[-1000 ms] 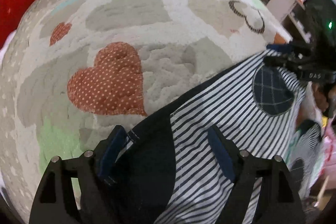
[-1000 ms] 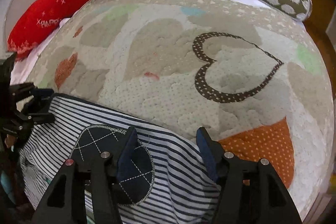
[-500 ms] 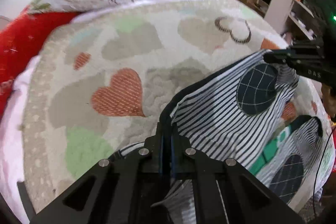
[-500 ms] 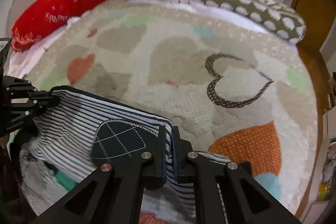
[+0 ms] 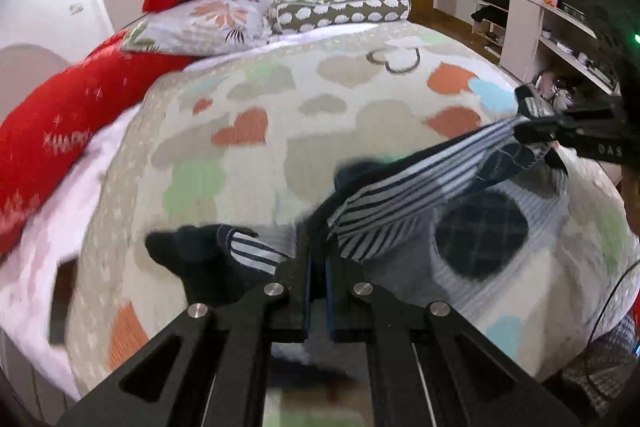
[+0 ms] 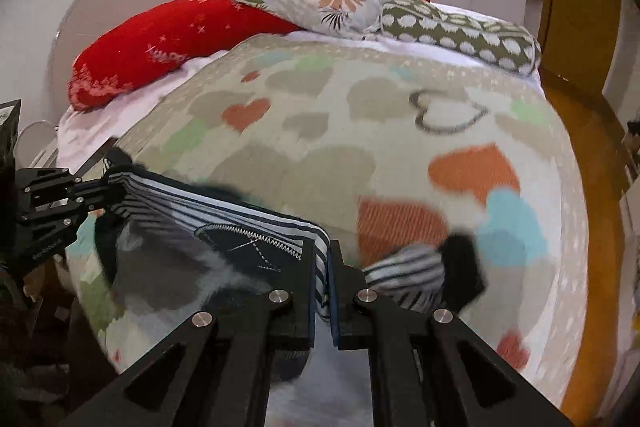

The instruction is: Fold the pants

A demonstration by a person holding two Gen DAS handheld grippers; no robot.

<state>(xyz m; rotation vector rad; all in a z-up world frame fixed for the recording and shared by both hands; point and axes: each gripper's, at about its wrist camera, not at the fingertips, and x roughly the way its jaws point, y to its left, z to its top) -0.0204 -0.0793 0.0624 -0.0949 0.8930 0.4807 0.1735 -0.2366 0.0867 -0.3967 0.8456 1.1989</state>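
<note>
Your left gripper (image 5: 318, 267) is clamped on the striped pants (image 5: 400, 203) at one end of the dark-edged band, and your right gripper (image 6: 322, 271) pinches the other end. The band runs taut between them, lifted above the heart-patterned blanket (image 6: 360, 131), the rest hanging blurred below. Beyond the blanket lie a red pillow (image 6: 168, 39) and a floral pillow (image 5: 200, 23)

"DAS" on the right gripper (image 5: 608, 143); partial "HAPP" on the red pillow (image 5: 60, 131).
</note>
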